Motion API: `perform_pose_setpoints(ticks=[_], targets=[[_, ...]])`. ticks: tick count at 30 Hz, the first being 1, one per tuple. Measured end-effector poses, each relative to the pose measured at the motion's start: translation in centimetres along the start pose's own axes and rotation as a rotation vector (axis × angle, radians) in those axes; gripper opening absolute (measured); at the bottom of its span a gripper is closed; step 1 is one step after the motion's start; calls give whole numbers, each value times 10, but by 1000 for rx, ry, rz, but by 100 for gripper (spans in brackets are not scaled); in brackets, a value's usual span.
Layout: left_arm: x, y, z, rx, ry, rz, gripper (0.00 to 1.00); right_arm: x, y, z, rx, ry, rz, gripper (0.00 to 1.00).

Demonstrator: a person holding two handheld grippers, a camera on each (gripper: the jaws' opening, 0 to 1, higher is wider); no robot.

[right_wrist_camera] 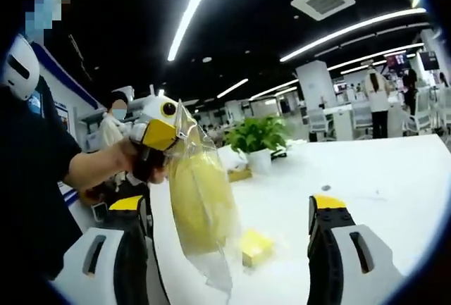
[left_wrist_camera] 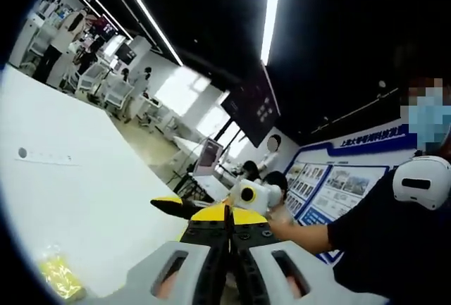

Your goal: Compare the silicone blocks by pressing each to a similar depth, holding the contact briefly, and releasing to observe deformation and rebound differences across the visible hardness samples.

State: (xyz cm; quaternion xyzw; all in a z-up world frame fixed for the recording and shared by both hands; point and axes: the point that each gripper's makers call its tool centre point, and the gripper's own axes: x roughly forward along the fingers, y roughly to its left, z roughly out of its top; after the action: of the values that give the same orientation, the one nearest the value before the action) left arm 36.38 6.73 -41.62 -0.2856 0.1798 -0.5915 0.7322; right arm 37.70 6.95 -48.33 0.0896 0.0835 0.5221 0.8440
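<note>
Silicone blocks [right_wrist_camera: 201, 199] bagged, hanging from clenched left claw [right_wrist_camera: 158, 136], between released right claw [right_wrist_camera: 229, 210] jaws; one block [right_wrist_camera: 256, 246] on table [right_wrist_camera: 380, 178].

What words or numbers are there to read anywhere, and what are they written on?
None can be read.
Blue wall banner: white characters, too blurred to read.
Wall display boards: print too small.
Dark hanging screen: small light marks, unreadable.
Mark on the white table: tiny print, too small.
Clear bag held by the left hand-held gripper: no label visible.
</note>
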Motion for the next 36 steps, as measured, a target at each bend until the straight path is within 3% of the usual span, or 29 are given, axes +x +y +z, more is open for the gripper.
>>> perform_pose_setpoints(ticks=[7,9,12,16,20,23,27,33,36], targets=[[3,4,-4,-28,-9,4,0,-11,-3,9,12,-56,-49,96],[4,7,-6,-37,-9,10,0,-16,-11,4,-14,-15,-99,96],[4,11,-9,-54,-11,20,0,-25,-10,4,-60,-7,-121,96],[6,21,-14,-102,-20,41,0,-41,-8,0,-32,15,-142,96],[11,27,-21,-129,-21,43,0,-66,-7,-3,-99,7,-199,96],[17,31,-25,-155,-27,42,0,-87,-6,-8,-106,3,-235,96],[25,37,-31,-185,-42,47,0,-106,-8,-23,-49,24,-273,96],[37,55,-47,-235,-63,87,0,-120,-5,-48,-4,118,-294,92],[41,66,-55,-265,-81,115,0,-122,2,-46,-10,100,-278,93]])
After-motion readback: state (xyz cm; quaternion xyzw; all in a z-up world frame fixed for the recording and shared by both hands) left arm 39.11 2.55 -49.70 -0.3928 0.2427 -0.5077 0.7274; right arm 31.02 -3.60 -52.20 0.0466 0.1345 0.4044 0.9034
